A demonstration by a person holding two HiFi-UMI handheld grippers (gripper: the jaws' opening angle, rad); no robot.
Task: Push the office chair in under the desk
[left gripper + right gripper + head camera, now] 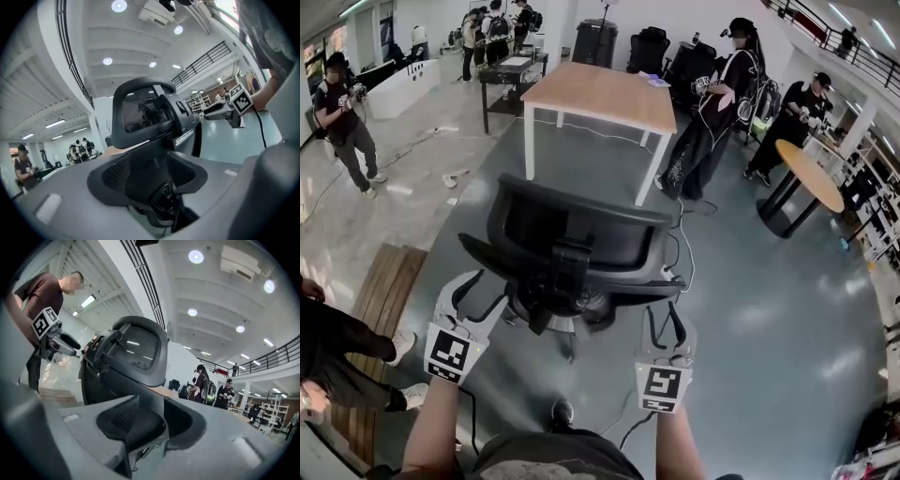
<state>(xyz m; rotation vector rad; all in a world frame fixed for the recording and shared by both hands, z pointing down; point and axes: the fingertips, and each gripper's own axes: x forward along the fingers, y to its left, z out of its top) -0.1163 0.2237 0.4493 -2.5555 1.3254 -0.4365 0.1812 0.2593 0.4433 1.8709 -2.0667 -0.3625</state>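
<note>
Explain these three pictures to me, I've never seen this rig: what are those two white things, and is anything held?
No robot here: a person holds a two-jaw gripper in each hand. The head view looks down from the person's head: left gripper and right gripper sit behind a black office chair, with the wooden-topped desk beyond on the grey floor. The other two pictures come from cameras riding on each gripper; both show the chair's mesh back close ahead. Both pairs of jaws stand apart, gripping nothing.
</note>
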